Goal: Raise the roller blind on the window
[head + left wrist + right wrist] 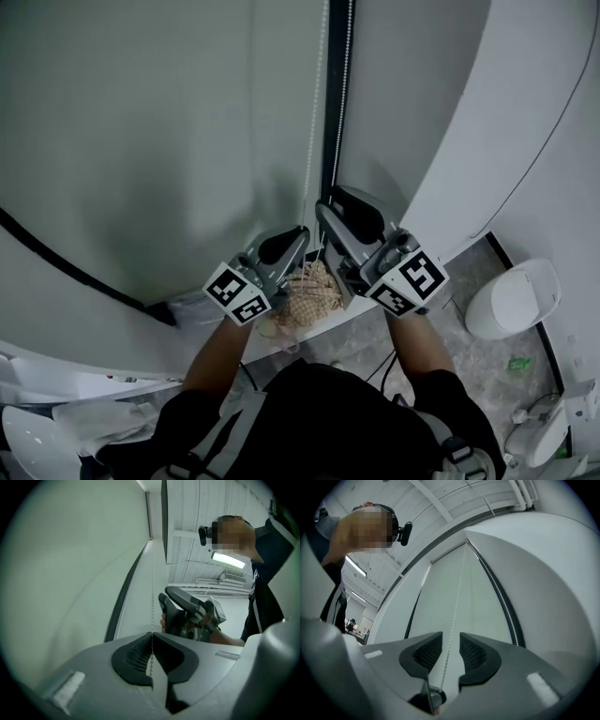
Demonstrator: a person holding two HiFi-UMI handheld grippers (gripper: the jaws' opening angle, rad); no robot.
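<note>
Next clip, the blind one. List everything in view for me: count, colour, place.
Fabric roller blind: one, pale grey-green, covering the window ahead.
Beaded pull chain: two strands, white, hanging by the black vertical frame strip.
Woven fibre bundle: one, tan, below the grippers.
Rounded container: one, white, on the floor at right.
Left gripper: one, grey, shut on the chain.
Right gripper: one, grey, open around the chain.
Forearms: two, below the grippers.

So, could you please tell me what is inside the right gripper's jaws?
The white bead chain runs up between the right gripper's open jaws and seems to touch neither pad. Its stretch below the gripper is covered by the gripper's own body.
</note>
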